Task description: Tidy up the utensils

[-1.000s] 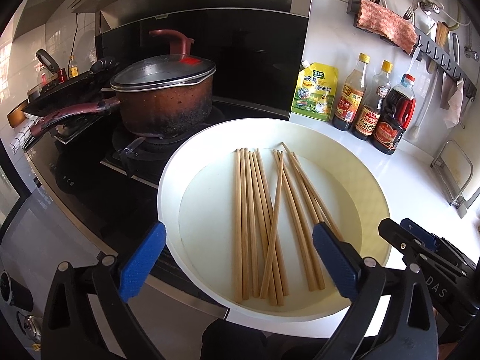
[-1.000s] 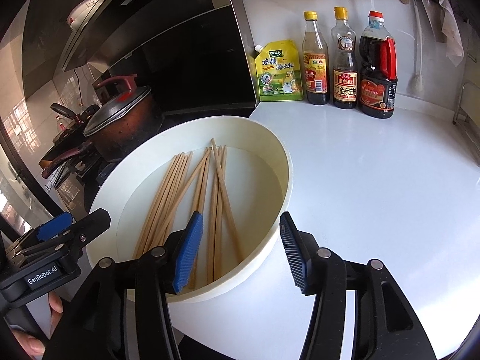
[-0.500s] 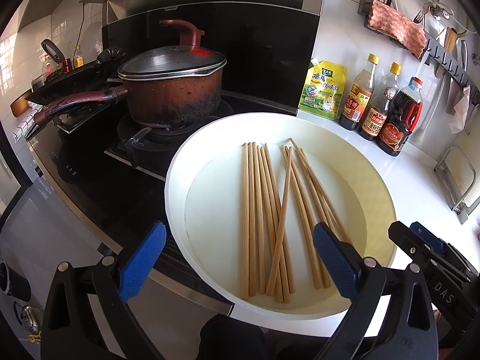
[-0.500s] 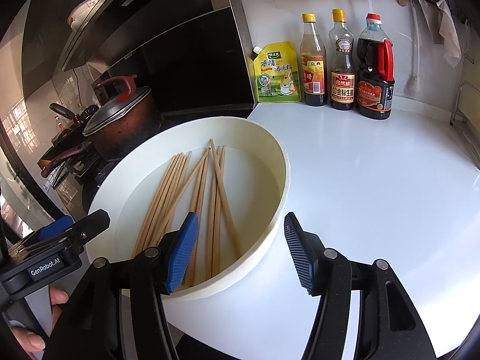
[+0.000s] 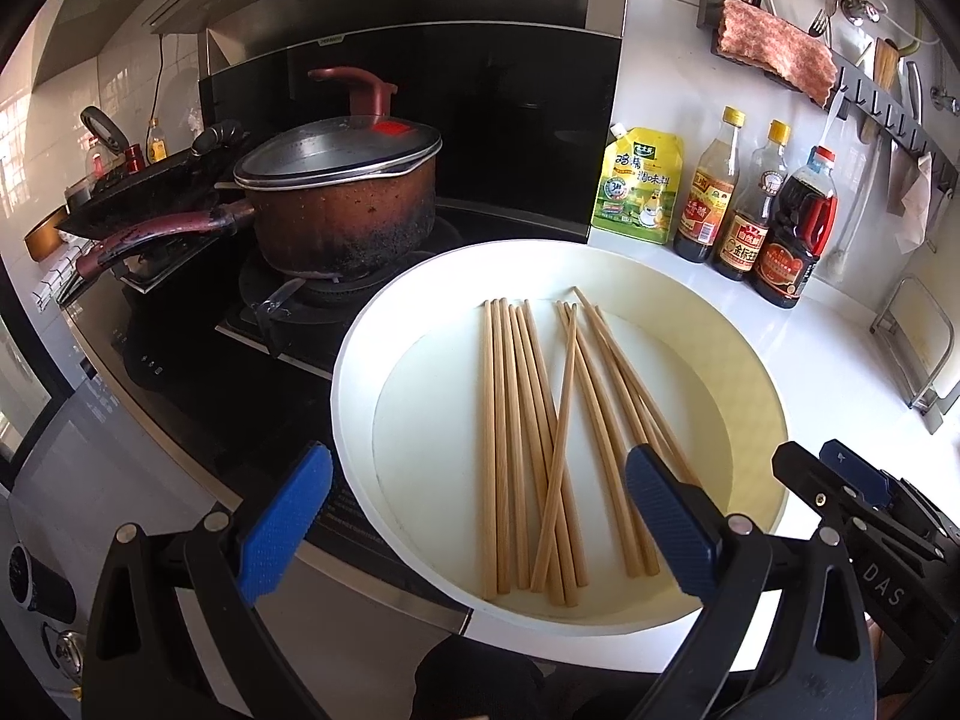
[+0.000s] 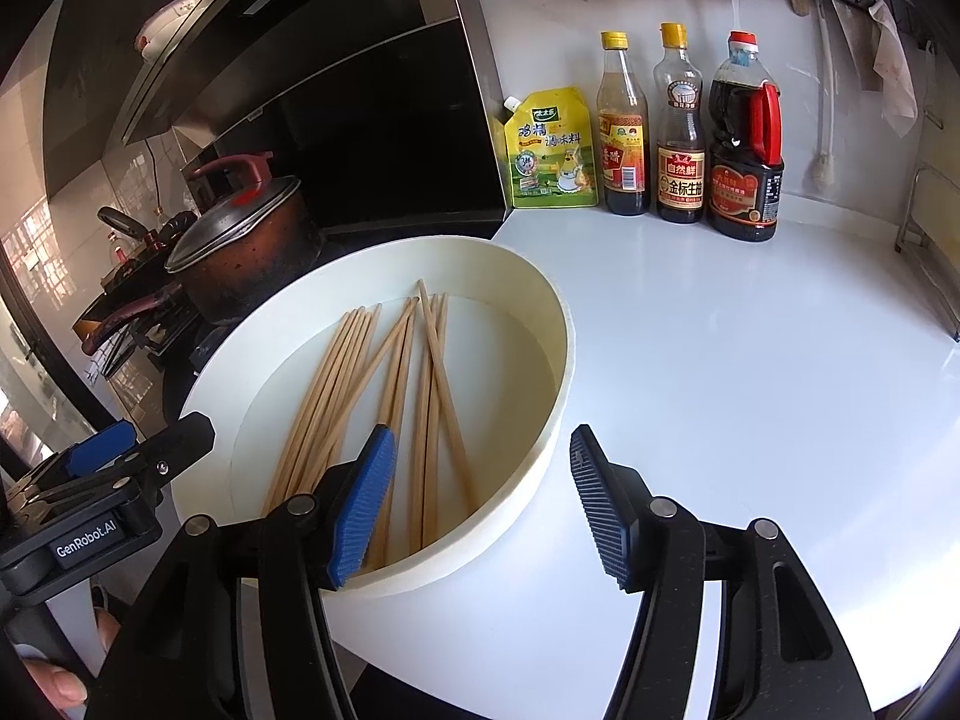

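Several wooden chopsticks [image 5: 540, 432] lie loosely fanned in a round white basin [image 5: 360, 348] on the counter beside the stove. They also show in the right wrist view [image 6: 372, 396], in the same basin [image 6: 558, 372]. My left gripper [image 5: 480, 522] is open and empty, held over the basin's near rim. My right gripper [image 6: 480, 504] is open and empty, straddling the basin's right rim. The right gripper's body shows at the lower right of the left wrist view [image 5: 864, 510].
A lidded brown pot [image 5: 342, 204] and a dark pan [image 5: 138, 192] sit on the black stove at the left. A yellow seasoning pouch [image 6: 549, 150] and three sauce bottles [image 6: 681, 132] stand by the back wall. A metal rack [image 5: 924, 348] is at the right.
Both grippers have drifted slightly toward the basin and a little left. Both stay open. The chopsticks have not moved.
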`<state>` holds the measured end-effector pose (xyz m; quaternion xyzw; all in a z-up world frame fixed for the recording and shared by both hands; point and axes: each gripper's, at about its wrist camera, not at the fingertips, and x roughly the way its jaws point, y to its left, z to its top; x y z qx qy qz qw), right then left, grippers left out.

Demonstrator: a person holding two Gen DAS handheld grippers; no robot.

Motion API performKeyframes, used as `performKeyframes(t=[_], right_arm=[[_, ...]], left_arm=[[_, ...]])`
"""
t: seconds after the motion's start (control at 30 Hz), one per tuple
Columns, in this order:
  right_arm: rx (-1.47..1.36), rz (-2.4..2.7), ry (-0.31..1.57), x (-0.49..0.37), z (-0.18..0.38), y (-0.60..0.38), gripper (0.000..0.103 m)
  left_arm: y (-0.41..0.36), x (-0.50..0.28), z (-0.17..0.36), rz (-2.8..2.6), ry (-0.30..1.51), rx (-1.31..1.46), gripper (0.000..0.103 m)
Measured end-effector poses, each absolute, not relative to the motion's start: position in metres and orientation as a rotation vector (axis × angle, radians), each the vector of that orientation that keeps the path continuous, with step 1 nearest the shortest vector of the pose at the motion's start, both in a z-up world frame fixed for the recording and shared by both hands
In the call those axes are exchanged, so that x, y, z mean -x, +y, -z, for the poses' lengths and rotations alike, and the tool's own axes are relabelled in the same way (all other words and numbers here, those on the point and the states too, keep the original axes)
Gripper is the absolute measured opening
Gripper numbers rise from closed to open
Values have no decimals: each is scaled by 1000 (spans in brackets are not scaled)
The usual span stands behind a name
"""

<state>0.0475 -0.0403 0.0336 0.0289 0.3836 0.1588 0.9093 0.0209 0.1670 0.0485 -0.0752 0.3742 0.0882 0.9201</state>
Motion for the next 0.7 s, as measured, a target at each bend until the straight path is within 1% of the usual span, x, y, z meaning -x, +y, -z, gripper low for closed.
performKeyframes(t=[0.7], right_arm=[[-58, -334, 797, -46, -33, -38, 58]], left_arm=[[162, -19, -47, -160, 781, 162, 97]])
